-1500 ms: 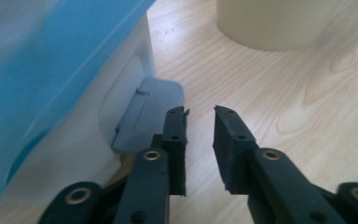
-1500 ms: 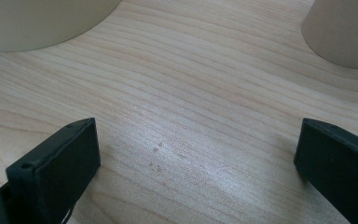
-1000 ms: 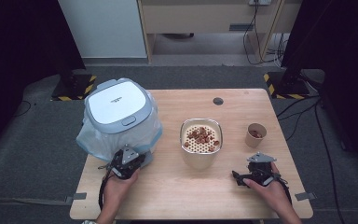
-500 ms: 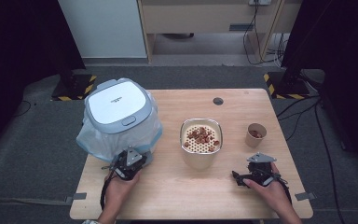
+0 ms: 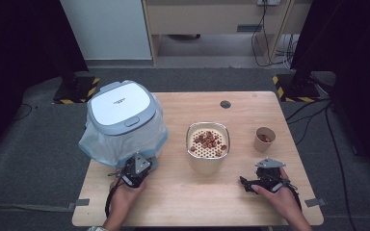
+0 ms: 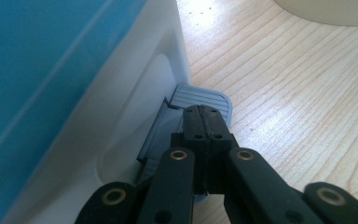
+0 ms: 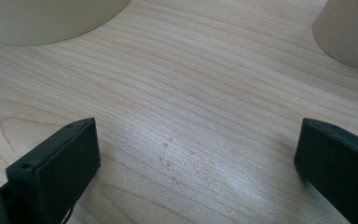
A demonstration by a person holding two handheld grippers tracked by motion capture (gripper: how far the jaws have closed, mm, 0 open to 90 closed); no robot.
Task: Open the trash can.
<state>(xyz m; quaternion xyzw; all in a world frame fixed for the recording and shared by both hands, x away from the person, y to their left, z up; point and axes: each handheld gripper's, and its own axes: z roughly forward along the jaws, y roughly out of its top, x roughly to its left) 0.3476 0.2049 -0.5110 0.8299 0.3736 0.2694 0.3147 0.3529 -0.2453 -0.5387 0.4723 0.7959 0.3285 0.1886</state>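
A white pedal bin (image 5: 120, 108) with a grey lid and a pale blue liner stands at the table's left. My left gripper (image 5: 138, 167) is at its front base. In the left gripper view, the left gripper (image 6: 204, 112) is shut with nothing between its pads, and its tips lie over the ribbed grey pedal (image 6: 214, 97) beside the bin wall (image 6: 135, 93). My right gripper (image 5: 266, 177) rests near the front right edge. In the right gripper view, the right gripper (image 7: 198, 142) stands wide open over bare wood.
A cream container (image 5: 207, 147) with a perforated insert and brown pieces stands mid-table. A paper cup (image 5: 264, 138) holding brown pieces is to its right, ahead of the right gripper. A dark round grommet (image 5: 225, 104) sits in the wooden table (image 5: 183, 202) near its far edge.
The left gripper has edged slightly right toward the bin's base. The right gripper has kept still.
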